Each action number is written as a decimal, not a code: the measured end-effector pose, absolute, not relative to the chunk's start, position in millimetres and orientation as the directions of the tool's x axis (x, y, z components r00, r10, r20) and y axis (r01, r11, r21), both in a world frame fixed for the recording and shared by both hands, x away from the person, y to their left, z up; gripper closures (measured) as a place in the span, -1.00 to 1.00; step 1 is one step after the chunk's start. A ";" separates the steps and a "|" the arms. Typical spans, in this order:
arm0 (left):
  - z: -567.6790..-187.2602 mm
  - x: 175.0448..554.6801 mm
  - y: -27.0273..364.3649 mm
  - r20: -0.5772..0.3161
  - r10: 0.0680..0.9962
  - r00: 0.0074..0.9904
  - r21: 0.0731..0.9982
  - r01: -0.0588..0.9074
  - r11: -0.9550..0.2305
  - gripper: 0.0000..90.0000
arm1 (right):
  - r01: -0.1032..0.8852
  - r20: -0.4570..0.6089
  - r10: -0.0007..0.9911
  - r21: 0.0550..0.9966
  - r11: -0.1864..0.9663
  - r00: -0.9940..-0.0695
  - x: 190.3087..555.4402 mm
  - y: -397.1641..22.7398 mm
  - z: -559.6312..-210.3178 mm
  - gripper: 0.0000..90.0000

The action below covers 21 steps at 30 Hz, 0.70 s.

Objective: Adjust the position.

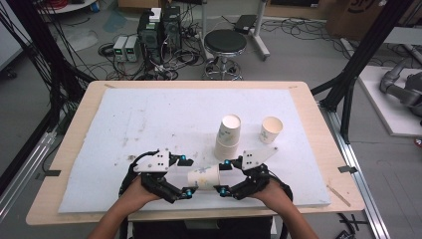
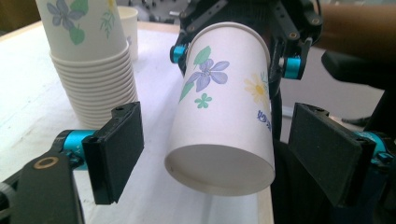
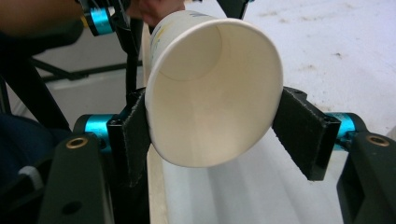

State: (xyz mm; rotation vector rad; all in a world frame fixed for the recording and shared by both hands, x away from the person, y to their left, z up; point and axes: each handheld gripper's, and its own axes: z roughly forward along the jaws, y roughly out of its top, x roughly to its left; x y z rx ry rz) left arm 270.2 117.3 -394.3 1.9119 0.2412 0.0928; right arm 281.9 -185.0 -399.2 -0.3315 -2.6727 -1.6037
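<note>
- Right gripper: fingers pinching the rim of the paper cup, held sideways.
- Left gripper: fingers spread either side of the cup's base, clear of it.

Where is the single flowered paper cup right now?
In the high view, the flowered cup lies sideways between the left gripper and right gripper, clamped by the right, below the cup stack.

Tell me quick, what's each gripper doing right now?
Left gripper: open, jaws either side of the paper cup.
Right gripper: shut on the cup's rim.
</note>
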 end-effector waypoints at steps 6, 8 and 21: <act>-388.5 274.0 116.5 -0.039 0.214 0.976 0.917 0.120 -0.381 -0.59 | 0.148 0.066 0.172 0.836 0.529 -0.983 283.5 -179.9 -391.2 -0.30; -387.7 274.7 114.5 -0.033 0.213 0.977 0.910 0.117 -0.399 -0.59 | 0.128 0.040 0.167 0.819 0.559 -0.985 284.1 -176.7 -387.3 -0.30; -389.4 275.6 103.1 -0.006 0.193 0.981 0.864 0.102 -0.492 -0.59 | 0.041 -0.070 0.126 0.704 0.710 -0.989 285.7 -156.4 -370.7 -0.30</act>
